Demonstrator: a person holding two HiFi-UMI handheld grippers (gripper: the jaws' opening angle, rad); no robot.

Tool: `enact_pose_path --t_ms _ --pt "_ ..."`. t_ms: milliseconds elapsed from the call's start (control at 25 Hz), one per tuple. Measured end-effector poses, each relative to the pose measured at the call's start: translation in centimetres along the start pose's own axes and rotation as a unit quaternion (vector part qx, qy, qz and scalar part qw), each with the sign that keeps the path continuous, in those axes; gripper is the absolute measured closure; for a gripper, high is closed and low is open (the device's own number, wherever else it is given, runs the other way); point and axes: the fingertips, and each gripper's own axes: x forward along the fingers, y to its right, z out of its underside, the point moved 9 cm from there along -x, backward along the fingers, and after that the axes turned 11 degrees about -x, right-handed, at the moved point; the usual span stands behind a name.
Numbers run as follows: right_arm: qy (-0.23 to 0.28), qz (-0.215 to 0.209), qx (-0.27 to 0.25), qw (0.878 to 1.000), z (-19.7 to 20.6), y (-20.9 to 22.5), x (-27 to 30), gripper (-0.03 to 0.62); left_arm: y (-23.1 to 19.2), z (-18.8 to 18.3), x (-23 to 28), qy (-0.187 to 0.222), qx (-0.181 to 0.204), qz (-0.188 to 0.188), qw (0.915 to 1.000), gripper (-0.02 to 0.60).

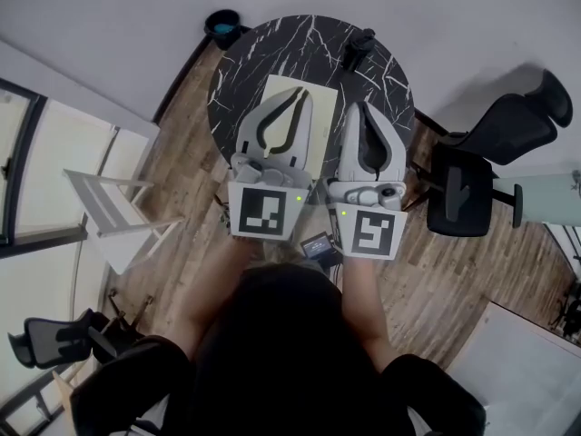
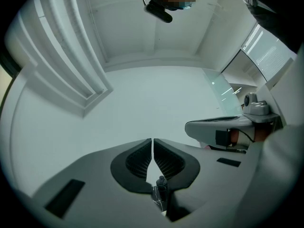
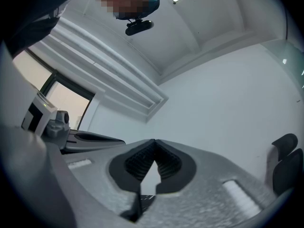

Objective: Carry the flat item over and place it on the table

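Flat item [image 1: 324,98] looks like a pale cream sheet, and it's already lying on the round black marbled surface [image 1: 272,44], right under both tools. So I'd guess the carrying part is basically done.

Going left to right: a white chair [image 1: 109,212] stands on the wood floor [image 1: 186,166], well apart from everything. Next come the left tongs [image 1: 298,95], pinched fully together with nothing between them. Their own camera shows the ribbed pads [image 2: 137,160] meeting, and it looks up and away from the sheet rather than at it. The sheet peeks out in the strip between the two tools. The right tongs [image 1: 366,109] are the same story: closed tight, empty, aimed upward.

My read is they're parked side by side above it because the sheet is down and there's nothing to grab. A small black thing [image 1: 359,48] sits near the far edge of the surface, apart from the sheet. A black office chair [image 1: 472,180] is off to the right.
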Motion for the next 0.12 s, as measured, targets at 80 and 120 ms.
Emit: enact_pose_path --t_ms 80,120 --pt "-0.001 0.000 -0.001 1.000 -0.03 -0.14 -0.19 0.599 -0.03 -0.06 -0.33 -0.001 0.001 -0.001 1.0000 0.565" --pt "-0.002 -0.001 -0.001 1.000 -0.06 -0.23 -0.28 0.599 -0.04 -0.07 -0.50 -0.002 0.000 -0.001 1.0000 0.565"
